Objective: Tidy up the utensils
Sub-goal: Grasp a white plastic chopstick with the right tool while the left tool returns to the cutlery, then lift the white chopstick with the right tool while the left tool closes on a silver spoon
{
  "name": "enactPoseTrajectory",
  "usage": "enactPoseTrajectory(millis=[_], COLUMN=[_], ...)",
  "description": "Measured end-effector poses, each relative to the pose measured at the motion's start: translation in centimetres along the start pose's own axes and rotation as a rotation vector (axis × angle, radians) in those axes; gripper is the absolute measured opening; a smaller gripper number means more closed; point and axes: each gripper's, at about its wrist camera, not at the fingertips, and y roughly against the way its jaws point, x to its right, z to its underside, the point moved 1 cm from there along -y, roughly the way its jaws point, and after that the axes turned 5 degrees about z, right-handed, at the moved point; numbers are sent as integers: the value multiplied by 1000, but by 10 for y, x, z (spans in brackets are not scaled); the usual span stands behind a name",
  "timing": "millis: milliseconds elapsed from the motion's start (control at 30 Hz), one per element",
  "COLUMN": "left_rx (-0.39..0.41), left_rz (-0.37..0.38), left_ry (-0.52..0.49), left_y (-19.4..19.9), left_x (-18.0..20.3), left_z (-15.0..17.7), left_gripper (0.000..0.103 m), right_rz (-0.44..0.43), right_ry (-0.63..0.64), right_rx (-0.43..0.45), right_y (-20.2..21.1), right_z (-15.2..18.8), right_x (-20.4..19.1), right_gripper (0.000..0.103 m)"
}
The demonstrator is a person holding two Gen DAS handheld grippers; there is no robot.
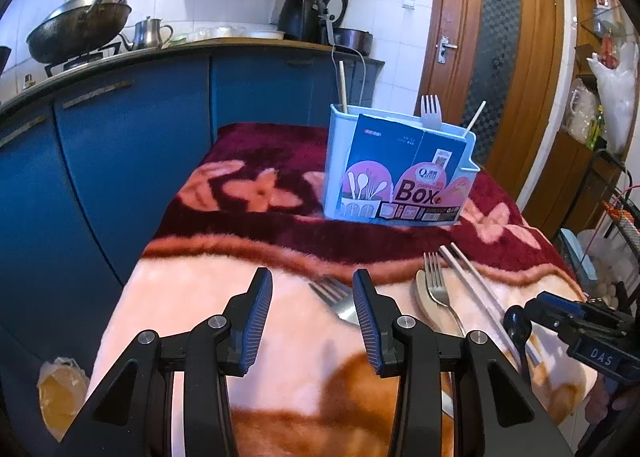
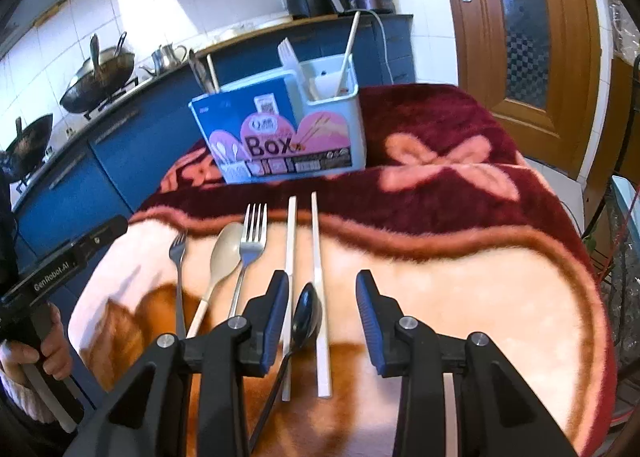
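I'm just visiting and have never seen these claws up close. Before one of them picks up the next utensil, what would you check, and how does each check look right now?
1. Right claw open: ok, jaws apart, nothing held.
2. Left claw open: ok, also holding nothing.
3. A utensil lined up: ok, the black spoon lies between the right claw's fingers.
4. Neighbours clear of the grab: not ok, the white chopsticks lie right beside that spoon.
5. Room in the utensil box: cannot tell; it already holds a few pieces, compartments mostly hidden.
6. Claws apart from each other: ok, the left one is off to the side.
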Motion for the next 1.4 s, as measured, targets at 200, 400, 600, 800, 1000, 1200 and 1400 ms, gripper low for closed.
enactPoseTrajectory(millis=[200, 400, 600, 800, 1000, 1200, 1400], left_rx=[-16, -28, -45, -74, -115, -199, -298], left_rz=[-1, 3, 12, 41, 94, 174, 234], left_ry=[9, 8, -7, -19, -41, -71, -85], left_y=[-4, -8, -12, -19, -30, -49, -69], left_x=[-1, 1, 8, 19, 36, 54, 59], left_z=[4, 5, 6, 5, 3, 2, -3], left_gripper=[43, 43, 43, 43, 43, 43, 31], right_rz=[12, 8, -13, -10, 19, 20, 7], right_ry=[30, 38, 34, 1, -9, -15, -36], right_rx=[-39, -61, -20, 44, 104, 131, 134], right_y=[-10, -16, -11, 0, 9, 13, 12], right_z=[5, 9, 7, 1, -3, -4, -3], right_x=[-4, -4, -3, 6, 14, 22, 30], right_gripper=[34, 9, 4, 4, 4, 4, 4])
